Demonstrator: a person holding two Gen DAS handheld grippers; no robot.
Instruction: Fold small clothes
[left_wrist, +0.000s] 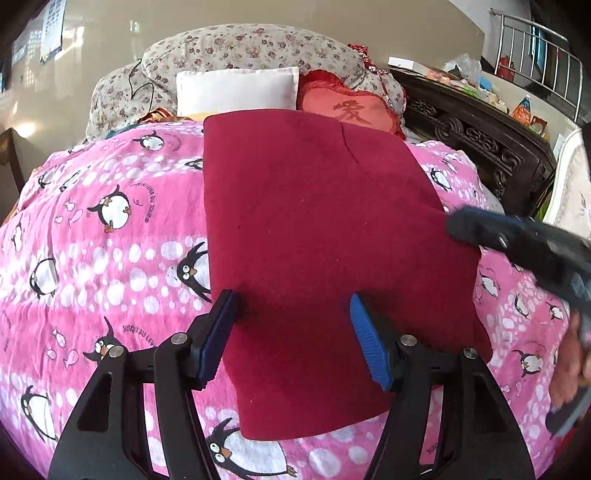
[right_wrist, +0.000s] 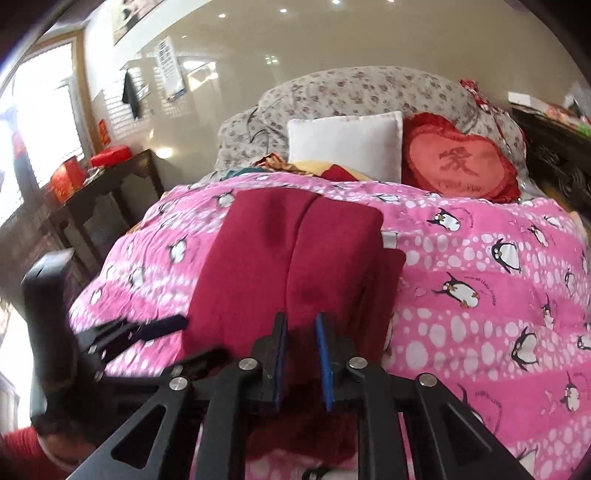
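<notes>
A dark red garment (left_wrist: 314, 203) (right_wrist: 295, 251) lies folded into a long flat shape on a pink penguin blanket (left_wrist: 110, 258) (right_wrist: 480, 258). My left gripper (left_wrist: 291, 299) hovers over the garment's near end, jaws wide open with nothing pinched; its left finger is by the cloth's left edge. In the right wrist view it appears blurred at the left as the left gripper (right_wrist: 173, 325). My right gripper (right_wrist: 301, 321) is over the near right part of the garment, pads a narrow gap apart and gripping no cloth. In the left wrist view the right gripper (left_wrist: 465, 225) reaches the garment's right edge.
At the head of the bed are a white pillow (left_wrist: 236, 88), a red heart cushion (left_wrist: 354, 110) and floral bedding (left_wrist: 251, 48). A dark carved wooden cabinet (left_wrist: 480, 140) flanks the right side, a dark side table (right_wrist: 103, 192) the left. A person's hand (left_wrist: 569, 369) holds the right gripper.
</notes>
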